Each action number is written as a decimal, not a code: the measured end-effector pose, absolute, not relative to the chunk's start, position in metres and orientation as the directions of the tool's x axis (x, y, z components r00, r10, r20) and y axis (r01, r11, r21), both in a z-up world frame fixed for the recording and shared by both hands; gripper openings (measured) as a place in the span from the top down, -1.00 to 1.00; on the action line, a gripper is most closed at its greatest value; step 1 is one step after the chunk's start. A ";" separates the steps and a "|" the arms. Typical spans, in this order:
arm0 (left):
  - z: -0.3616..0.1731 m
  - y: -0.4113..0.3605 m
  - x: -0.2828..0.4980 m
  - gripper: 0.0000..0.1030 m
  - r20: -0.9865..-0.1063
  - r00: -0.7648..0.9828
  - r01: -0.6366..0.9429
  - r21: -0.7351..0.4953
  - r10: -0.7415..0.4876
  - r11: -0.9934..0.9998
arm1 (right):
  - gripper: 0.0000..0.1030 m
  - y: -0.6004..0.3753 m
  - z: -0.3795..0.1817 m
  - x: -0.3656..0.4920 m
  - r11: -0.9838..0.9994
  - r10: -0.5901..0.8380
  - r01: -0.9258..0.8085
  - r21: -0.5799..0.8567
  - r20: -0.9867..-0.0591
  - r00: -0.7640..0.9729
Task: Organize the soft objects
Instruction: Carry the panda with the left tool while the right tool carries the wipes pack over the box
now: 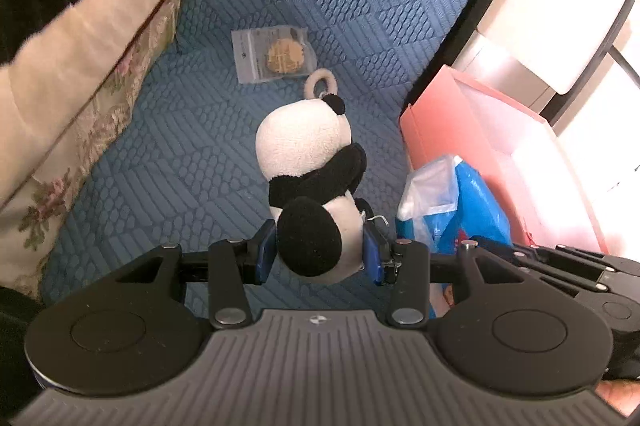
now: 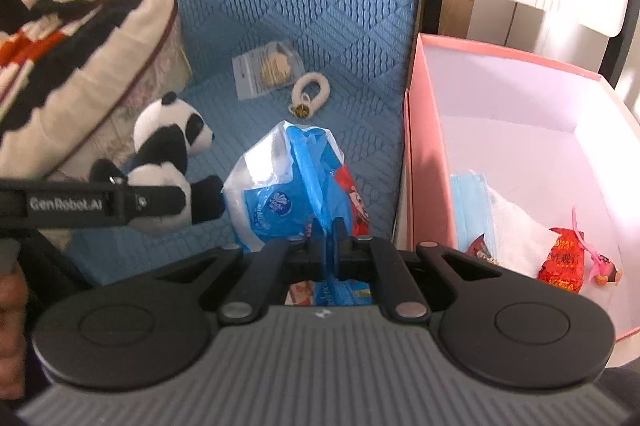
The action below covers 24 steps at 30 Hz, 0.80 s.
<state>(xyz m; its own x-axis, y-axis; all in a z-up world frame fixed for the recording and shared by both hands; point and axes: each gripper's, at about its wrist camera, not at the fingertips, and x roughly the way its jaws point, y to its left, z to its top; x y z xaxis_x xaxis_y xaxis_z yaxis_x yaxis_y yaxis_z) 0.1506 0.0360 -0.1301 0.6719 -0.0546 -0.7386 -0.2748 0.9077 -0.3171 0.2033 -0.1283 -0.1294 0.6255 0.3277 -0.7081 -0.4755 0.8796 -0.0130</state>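
A black-and-white plush panda (image 1: 310, 182) hangs head-away above the blue quilted cover (image 1: 200, 154), with my left gripper (image 1: 320, 250) shut on its lower body. From the right wrist view the same panda (image 2: 168, 154) shows at the left, clamped by the left gripper's fingers (image 2: 132, 202). My right gripper (image 2: 329, 238) is shut on a blue-and-clear plastic tissue pack (image 2: 288, 186), pinching its blue wrapping; the pack (image 1: 452, 202) also shows at the right of the left wrist view. A pink open box (image 2: 424, 130) stands to the right.
A clear packet with a round yellow item (image 1: 276, 54) and a cream plush ring charm (image 2: 310, 94) lie on the blue cover. Floral pillow (image 1: 80, 114) and a patterned blanket (image 2: 68, 26) pile at left. The box holds a blue mask (image 2: 466, 202), white tissue and red packets (image 2: 564, 262).
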 end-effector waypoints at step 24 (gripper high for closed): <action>-0.034 -0.027 0.183 0.03 -0.628 0.764 -0.138 -0.383 -0.148 0.913 | 0.87 -0.197 -0.019 0.216 0.903 0.351 -0.430 -0.019 -0.546 0.761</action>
<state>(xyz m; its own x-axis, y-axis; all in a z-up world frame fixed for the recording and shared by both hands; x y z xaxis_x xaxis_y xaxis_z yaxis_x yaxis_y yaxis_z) 0.1834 -0.0270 -0.0345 0.7636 -0.1485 -0.6284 -0.1379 0.9132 -0.3834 0.2161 -0.1971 -0.0190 0.7605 0.3512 -0.5461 -0.4303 0.9025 -0.0188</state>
